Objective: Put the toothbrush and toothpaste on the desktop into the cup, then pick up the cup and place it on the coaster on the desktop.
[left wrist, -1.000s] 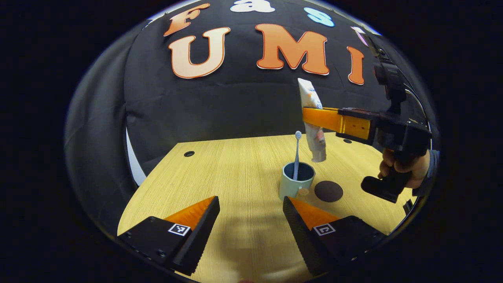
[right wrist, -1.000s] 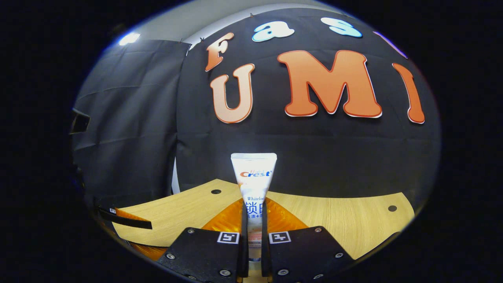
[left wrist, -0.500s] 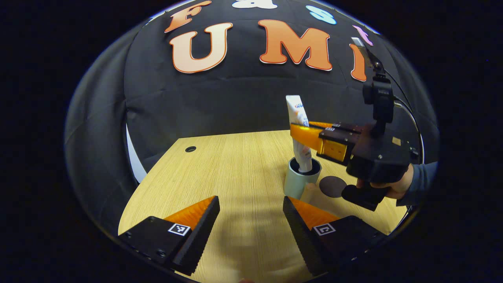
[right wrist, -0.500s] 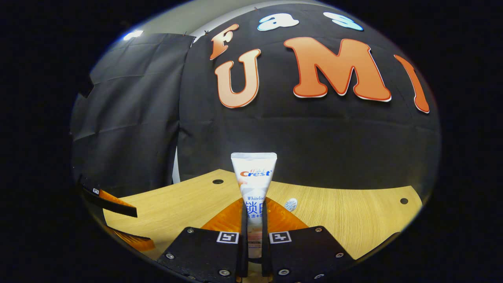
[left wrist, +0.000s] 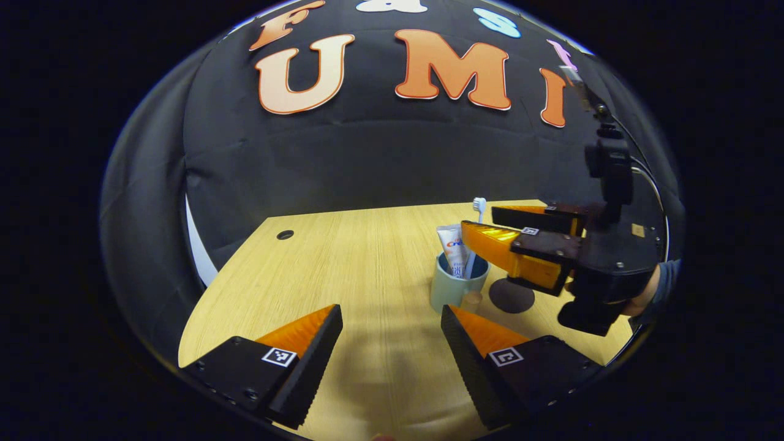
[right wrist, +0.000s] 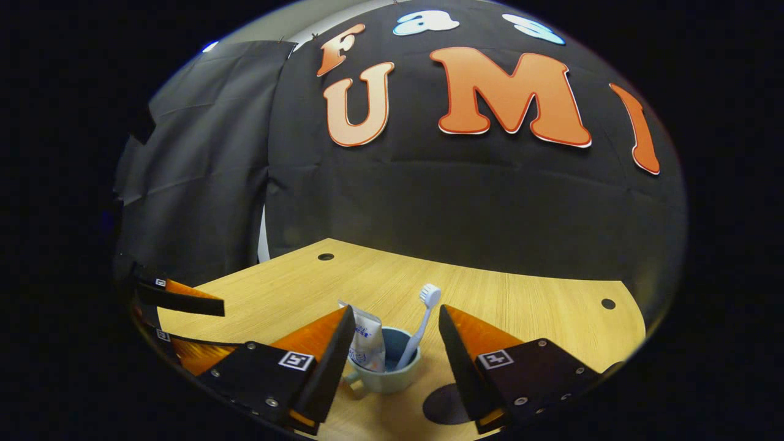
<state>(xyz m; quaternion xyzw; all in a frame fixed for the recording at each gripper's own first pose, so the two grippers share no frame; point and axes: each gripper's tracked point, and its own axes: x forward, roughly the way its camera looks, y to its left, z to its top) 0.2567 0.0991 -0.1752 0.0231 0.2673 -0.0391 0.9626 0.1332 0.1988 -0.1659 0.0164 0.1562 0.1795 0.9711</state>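
Standing spread wide above the cup (right wrist: 383,373), right gripper (right wrist: 395,343) holds nothing; toothpaste (right wrist: 366,346) and toothbrush (right wrist: 419,327) inside; left gripper (left wrist: 392,343) likewise spread, empty.

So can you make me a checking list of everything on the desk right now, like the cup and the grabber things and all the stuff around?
Surface: wooden desktop, with a small round hole near its far corner.
Job's things: toothbrush and toothpaste both stand in the cup. The cup sits on the desktop beside the dark round coaster, not on it.
Clutter: nothing seen.
Grippers: left gripper open, holding nothing, short of the cup. Right gripper open, fingers on either side above the cup, held by a hand.
Cables: a thin cable runs along the right gripper's top.
Surroundings: black cloth wall behind the desk.
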